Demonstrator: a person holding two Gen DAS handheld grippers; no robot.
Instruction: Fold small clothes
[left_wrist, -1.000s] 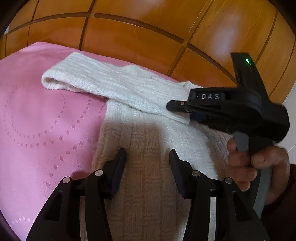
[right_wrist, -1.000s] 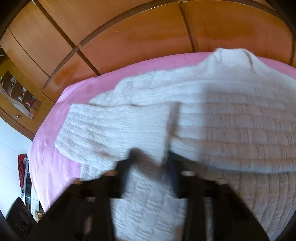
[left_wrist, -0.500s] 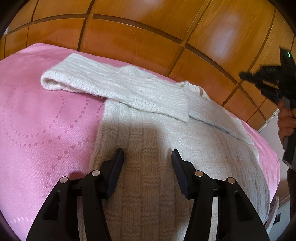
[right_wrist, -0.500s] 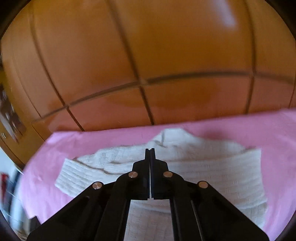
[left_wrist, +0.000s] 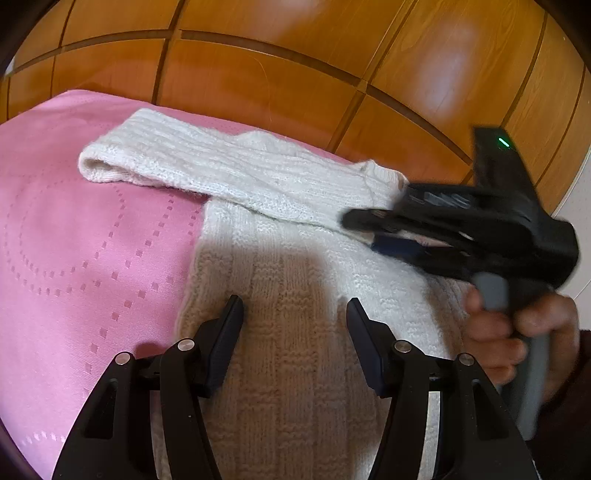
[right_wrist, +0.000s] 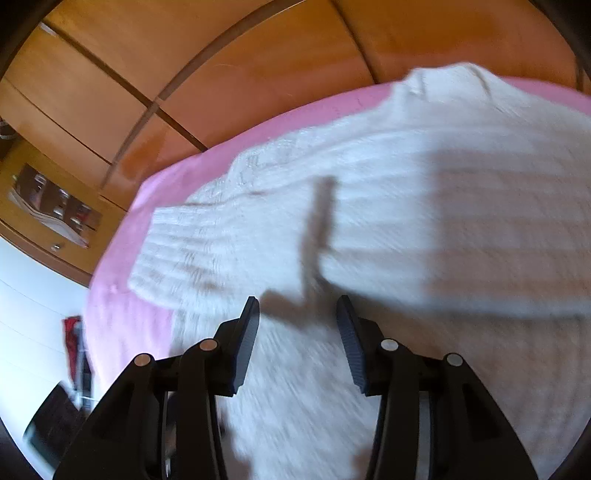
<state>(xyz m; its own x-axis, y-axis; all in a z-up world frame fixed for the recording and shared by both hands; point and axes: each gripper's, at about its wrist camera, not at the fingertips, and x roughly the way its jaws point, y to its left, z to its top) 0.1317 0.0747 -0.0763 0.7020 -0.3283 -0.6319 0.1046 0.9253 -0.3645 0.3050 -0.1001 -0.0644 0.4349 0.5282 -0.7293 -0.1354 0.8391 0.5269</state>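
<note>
A white knit sweater (left_wrist: 295, 369) lies flat on a pink bedspread (left_wrist: 92, 251). One sleeve (left_wrist: 221, 170) is folded across its chest. My left gripper (left_wrist: 295, 314) hovers low over the sweater's body. Its jaws are opening, and only knit shows between them, unpinched. A hand (left_wrist: 517, 332) holds my right gripper (left_wrist: 364, 232) at the end of that folded sleeve. In the right wrist view the right gripper (right_wrist: 297, 306) stands over the sweater (right_wrist: 406, 229), just below where two folded sleeves meet. Its jaws are opening and nothing is pinched between its pads.
Glossy wooden wardrobe panels (left_wrist: 258, 74) rise right behind the bed. In the right wrist view the bed's edge falls away on the left to a white floor with a red object (right_wrist: 72, 332). A wooden shelf with small items (right_wrist: 55, 210) lies beyond.
The right gripper swung up and away from the sweater, shut, then came back down to the sleeve with its jaws parted. The left gripper kept its place and its jaws spread a little.
</note>
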